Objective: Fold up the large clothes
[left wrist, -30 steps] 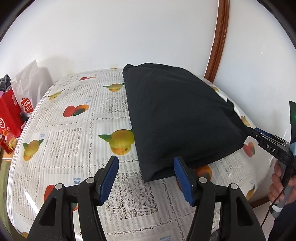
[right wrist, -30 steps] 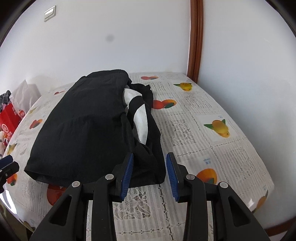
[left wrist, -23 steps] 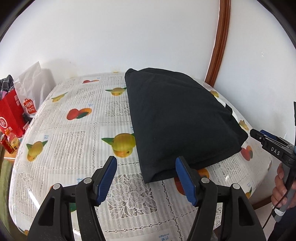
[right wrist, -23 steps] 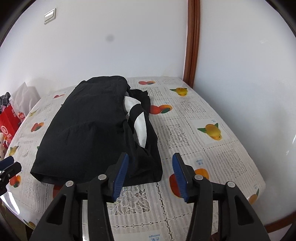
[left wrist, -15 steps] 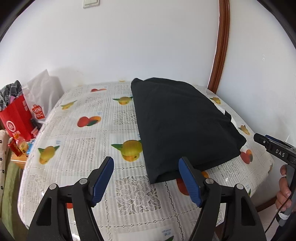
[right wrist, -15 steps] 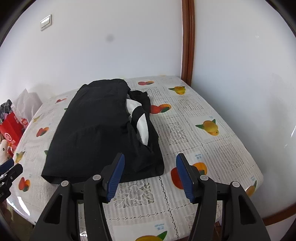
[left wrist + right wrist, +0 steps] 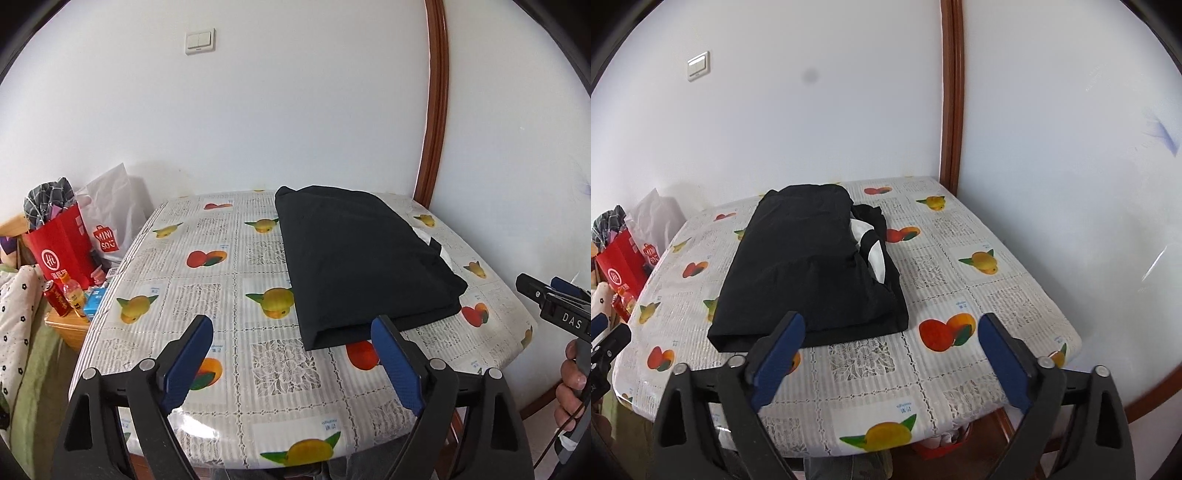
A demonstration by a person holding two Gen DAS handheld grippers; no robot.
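Table (image 7: 1015, 295): glossy fruit-print oilcloth, lace squares, white corner walls.
Garment (image 7: 812, 258): black, matte, folded rectangle.
Left gripper (image 7: 291, 354): opening wide, empty.
Right gripper (image 7: 890, 350): opening wide, empty.

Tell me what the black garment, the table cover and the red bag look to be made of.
Black garment: soft matte woven or knit cloth, likely cotton; it sags and creases, no shine. Table cover: probably clear-coated vinyl with fruit and lace print; glossy glare at its front edge. Red bag: looks like coated paper; stiff, flat sides with sharp folds.
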